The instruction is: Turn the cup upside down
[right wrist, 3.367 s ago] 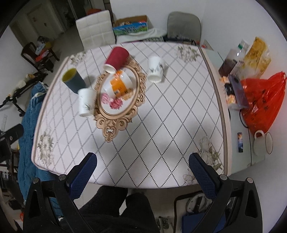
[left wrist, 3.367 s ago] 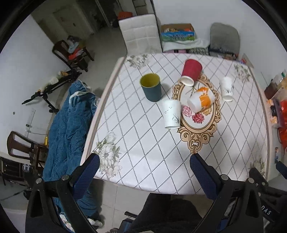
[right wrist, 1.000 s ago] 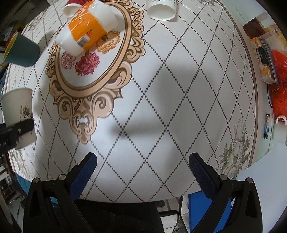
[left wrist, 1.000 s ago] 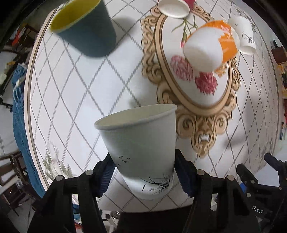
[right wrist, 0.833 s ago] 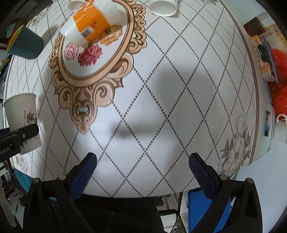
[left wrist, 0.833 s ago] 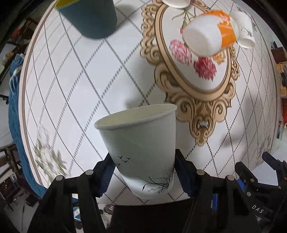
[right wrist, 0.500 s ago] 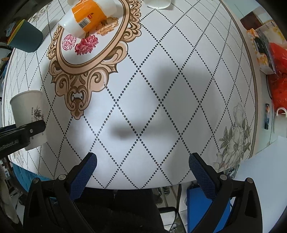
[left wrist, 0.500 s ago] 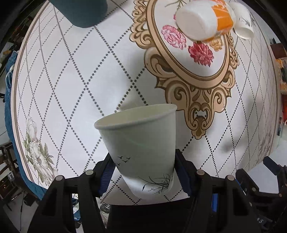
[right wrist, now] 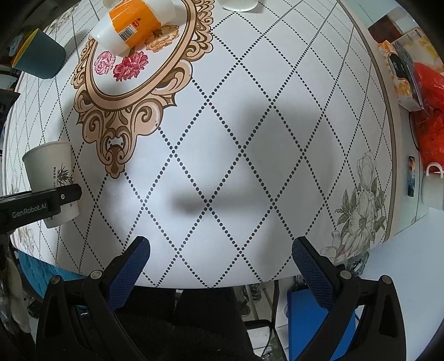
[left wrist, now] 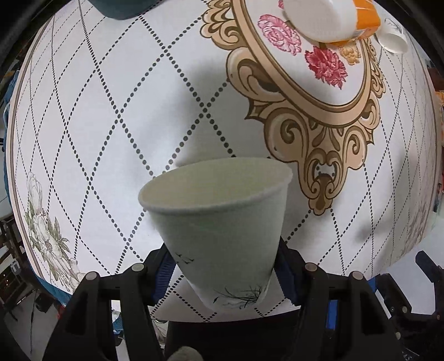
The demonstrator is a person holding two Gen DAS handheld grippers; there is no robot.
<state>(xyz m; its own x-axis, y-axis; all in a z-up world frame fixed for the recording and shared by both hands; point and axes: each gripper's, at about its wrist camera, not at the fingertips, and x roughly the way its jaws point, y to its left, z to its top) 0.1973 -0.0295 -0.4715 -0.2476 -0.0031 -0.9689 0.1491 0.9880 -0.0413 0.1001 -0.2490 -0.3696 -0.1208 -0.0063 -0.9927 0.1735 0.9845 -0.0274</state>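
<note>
Holding a white paper cup (left wrist: 222, 227) mouth-up above the near part of the table (right wrist: 249, 155), I have the left gripper (left wrist: 223, 266) clenched on the cup's lower wall, one blue pad on each side. The cup looks clear of the cloth, so the flip is not yet done, by my reading. To do it well I would roll the wrist over slowly, keep the squeeze light so the thin wall does not crease, and set the rim flat on bare cloth, away from the ornate printed medallion (right wrist: 119, 111).

The right gripper (right wrist: 220, 262) hangs spread and empty over the middle of the table.

Counted across both views: one held cup, one orange-and-white cup (right wrist: 133, 25) lying on its side, one dark teal cup (right wrist: 41, 58), and one more white cup (left wrist: 392, 37) at the far edge. A red bag (right wrist: 428, 111) sits to the right.
</note>
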